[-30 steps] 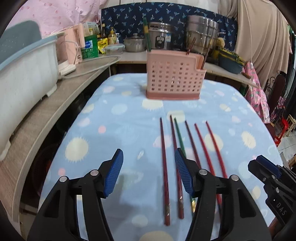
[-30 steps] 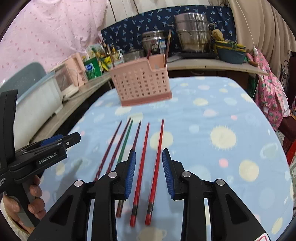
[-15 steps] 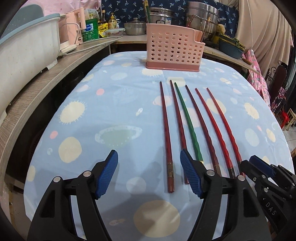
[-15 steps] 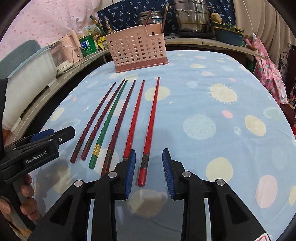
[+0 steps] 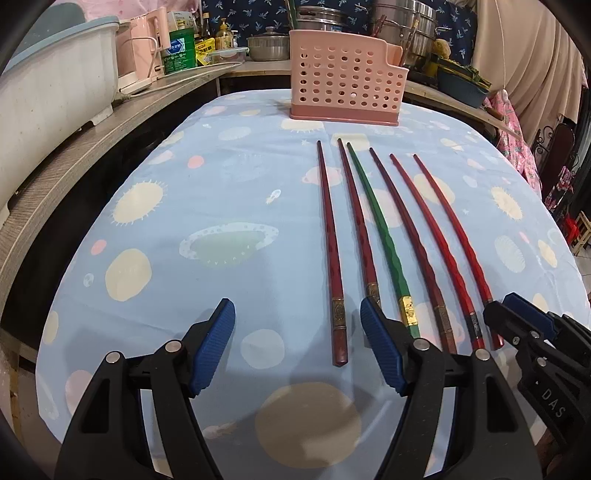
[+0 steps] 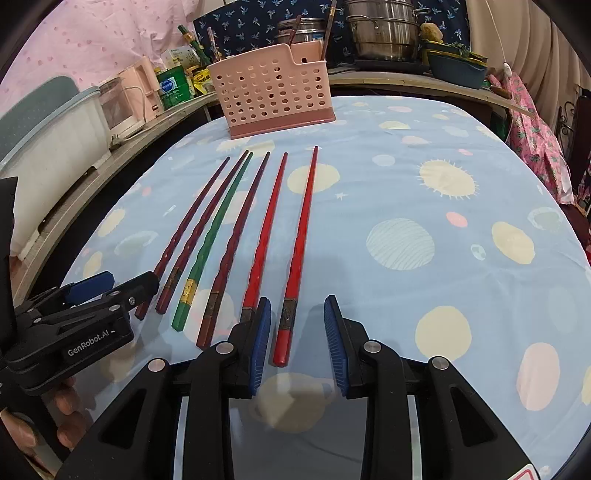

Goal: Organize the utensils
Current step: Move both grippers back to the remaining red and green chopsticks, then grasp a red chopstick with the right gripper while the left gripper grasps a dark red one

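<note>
Several chopsticks lie side by side on the blue spotted tablecloth (image 5: 207, 206), tips toward a pink perforated basket (image 5: 345, 88) at the far end. My left gripper (image 5: 297, 347) is open low over the cloth. The near end of the leftmost dark red chopstick (image 5: 330, 236) lies between its fingers, untouched. A green chopstick (image 5: 380, 229) lies third from the left. My right gripper (image 6: 297, 343) stands open around the near end of the rightmost red chopstick (image 6: 301, 236), with gaps on both sides. A few chopsticks stand in the basket (image 6: 273, 99).
A white tub with a teal rim (image 5: 48, 85) and a pink kettle (image 5: 142, 44) sit on the wooden counter (image 5: 74, 162) to the left. Steel pots (image 6: 384, 29) and a blue bowl (image 6: 458, 66) stand behind the basket. A hand (image 6: 62, 402) holds the left gripper (image 6: 110, 291).
Both grippers have sunk toward the cloth and come to the near ends of the chopsticks. The left jaws have spread wider. The chopsticks have not moved.
</note>
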Demonstrator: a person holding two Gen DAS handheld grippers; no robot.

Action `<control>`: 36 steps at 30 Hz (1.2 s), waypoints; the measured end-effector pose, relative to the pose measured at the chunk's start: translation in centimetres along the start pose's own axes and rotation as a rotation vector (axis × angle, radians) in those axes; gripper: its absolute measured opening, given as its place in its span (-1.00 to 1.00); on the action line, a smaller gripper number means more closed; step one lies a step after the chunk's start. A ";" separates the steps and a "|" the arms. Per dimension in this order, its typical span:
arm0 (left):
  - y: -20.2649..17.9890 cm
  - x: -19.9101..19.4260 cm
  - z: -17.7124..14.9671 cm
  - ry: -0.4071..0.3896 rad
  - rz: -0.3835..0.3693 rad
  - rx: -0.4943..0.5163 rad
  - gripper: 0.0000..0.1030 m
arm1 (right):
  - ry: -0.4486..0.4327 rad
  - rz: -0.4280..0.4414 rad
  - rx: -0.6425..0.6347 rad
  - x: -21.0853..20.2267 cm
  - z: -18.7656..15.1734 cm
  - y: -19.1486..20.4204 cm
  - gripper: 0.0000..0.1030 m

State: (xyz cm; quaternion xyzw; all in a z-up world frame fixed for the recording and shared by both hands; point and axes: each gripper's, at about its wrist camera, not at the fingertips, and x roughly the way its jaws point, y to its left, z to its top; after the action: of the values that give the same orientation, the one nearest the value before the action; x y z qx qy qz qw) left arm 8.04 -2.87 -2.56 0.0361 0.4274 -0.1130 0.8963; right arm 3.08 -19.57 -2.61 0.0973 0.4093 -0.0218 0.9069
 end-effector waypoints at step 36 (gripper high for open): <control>-0.3 0.2 0.2 0.025 -0.017 0.023 -0.86 | 0.004 -0.020 0.010 0.2 -0.1 0.0 -0.84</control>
State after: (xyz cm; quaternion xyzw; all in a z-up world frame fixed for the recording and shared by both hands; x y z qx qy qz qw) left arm 8.30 -3.19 -2.60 0.0441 0.4374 -0.1250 0.8895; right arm 3.07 -19.58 -2.82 0.0976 0.4121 -0.0328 0.9053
